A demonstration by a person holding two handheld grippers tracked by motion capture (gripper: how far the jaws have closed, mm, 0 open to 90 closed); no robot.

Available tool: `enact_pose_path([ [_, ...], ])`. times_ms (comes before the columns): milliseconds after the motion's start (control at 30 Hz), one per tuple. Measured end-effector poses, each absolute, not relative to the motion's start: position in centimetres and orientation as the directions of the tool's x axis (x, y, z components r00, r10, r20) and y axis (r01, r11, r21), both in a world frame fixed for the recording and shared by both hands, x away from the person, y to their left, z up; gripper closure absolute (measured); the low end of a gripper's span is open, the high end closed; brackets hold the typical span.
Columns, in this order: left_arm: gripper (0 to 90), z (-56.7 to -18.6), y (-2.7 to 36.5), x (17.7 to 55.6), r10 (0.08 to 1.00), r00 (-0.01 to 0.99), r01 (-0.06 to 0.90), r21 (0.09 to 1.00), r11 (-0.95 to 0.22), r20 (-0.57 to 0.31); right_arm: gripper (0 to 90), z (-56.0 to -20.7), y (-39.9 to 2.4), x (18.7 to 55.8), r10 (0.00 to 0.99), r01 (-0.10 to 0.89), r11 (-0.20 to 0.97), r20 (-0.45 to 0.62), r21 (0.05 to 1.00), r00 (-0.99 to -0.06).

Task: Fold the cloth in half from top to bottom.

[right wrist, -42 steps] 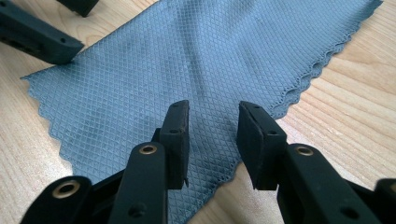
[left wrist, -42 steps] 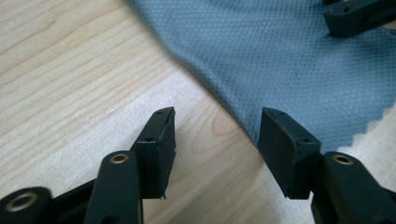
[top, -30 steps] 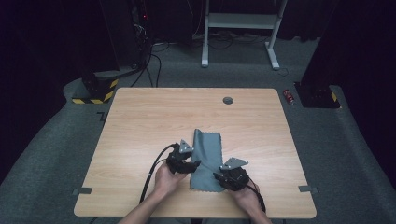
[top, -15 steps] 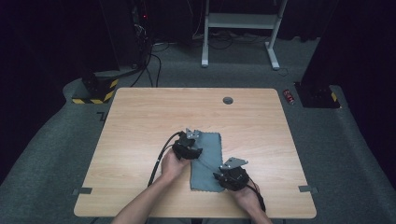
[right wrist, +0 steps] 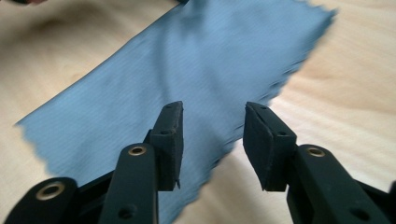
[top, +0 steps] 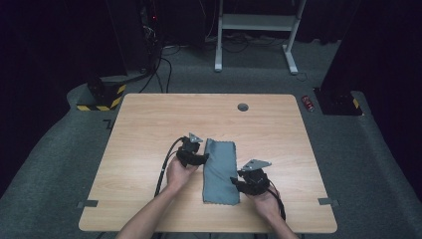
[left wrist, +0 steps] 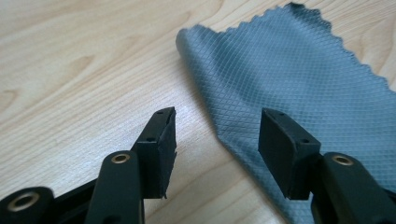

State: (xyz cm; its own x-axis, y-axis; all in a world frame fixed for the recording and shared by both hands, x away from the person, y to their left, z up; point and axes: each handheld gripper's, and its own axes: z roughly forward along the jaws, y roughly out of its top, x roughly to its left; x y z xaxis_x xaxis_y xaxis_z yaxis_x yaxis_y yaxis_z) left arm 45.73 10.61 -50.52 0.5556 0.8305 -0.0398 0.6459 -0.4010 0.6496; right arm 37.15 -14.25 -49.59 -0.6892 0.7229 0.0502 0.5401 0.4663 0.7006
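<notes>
The grey-blue cloth [top: 221, 171] lies flat as a long folded strip on the near half of the desk [top: 149, 124], running from the front edge toward the middle, its pinked edges showing at both short ends. The left hand-held gripper [top: 203, 158] sits just beside the cloth's left fold near the far end; its jaws stand apart, nothing gripped, one pad over bare wood and the other over the fabric's edge. The right hand-held gripper [top: 234, 181] is low at the cloth's right edge toward the near end; its jaws have just been opening, and seem to hang above the fabric without pinching it, though that view is blurred.
</notes>
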Motion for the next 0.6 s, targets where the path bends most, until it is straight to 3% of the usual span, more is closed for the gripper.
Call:
enact_pose_path([
  [233, 45.7, -49.2, 11.0, 47.1, 0.841, 0.534, 0.656, 0.669, -0.35, -0.084, 56.0, -48.4, -14.4, 39.2, 0.746, 0.543, 0.438, 0.048, 0.716, -0.665],
  [600, 48.3, -49.6, 10.9, 49.4, 0.875, 0.469, 0.699, 0.656, -0.284, -0.122, 69.4, -48.3, -13.8, 45.5, 0.825, 0.636, 0.35, 0.095, 0.688, -0.557],
])
